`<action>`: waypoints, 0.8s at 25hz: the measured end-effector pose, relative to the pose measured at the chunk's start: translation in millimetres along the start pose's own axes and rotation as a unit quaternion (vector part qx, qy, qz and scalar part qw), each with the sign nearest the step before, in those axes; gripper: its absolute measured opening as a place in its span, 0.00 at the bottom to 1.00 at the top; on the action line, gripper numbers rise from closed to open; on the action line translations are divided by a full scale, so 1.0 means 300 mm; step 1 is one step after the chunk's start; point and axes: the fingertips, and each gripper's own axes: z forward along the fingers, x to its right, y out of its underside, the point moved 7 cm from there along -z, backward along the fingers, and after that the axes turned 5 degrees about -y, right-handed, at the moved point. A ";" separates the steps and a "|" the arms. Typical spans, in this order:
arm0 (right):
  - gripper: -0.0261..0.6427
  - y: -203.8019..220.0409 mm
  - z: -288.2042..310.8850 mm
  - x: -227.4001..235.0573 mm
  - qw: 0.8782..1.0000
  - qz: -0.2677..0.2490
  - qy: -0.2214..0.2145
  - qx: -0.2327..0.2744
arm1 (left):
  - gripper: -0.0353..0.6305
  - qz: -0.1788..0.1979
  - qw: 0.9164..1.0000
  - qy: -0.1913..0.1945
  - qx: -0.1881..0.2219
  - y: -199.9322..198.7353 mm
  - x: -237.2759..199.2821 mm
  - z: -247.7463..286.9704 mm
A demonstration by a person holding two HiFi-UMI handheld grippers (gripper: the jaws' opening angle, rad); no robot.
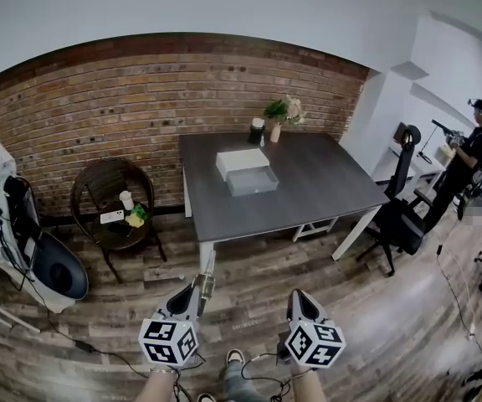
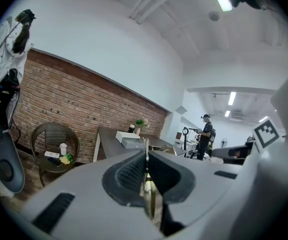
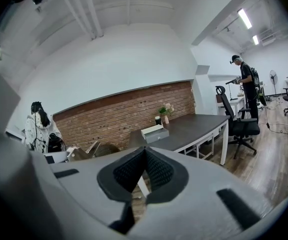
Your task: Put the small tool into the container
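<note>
Brick wall runs behind a dark grey table that stands on a wood plank floor. Near the table's middle sits a low grey container, open at the top, with a white box just behind it; the head view does not settle whether the 2 touch. At the table's far edge are a small potted plant and a dark cup, close together.

Both grippers are low in the head view, over the floor and well apart from the table. The left gripper has its 2 pads pressed onto the small tool, a thin metal strip that stands upright between them and shows above the pads in the left gripper view. The tool is therefore off the table and well away from the container. The right gripper has its pads closed against each other at the tips, with nothing between them; only floor shows through the gap lower down.

To the left of the table a round wicker chair holds a white cup and a few small items. To the right is a black office chair, and beyond it a person in dark clothes stands by a white desk.
</note>
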 end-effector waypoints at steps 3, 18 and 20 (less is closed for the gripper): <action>0.04 -0.028 0.088 0.047 1.000 0.003 -0.004 0.000 | 0.07 0.004 1.000 -0.003 -0.002 -0.020 0.002 0.094; 0.04 -0.241 0.506 0.324 1.000 0.006 -0.030 -0.004 | 0.07 0.012 0.999 -0.034 0.008 -0.147 0.045 0.542; 0.04 -0.256 0.545 0.355 0.999 0.007 -0.033 -0.006 | 0.07 0.012 0.999 -0.039 0.007 -0.152 0.049 0.590</action>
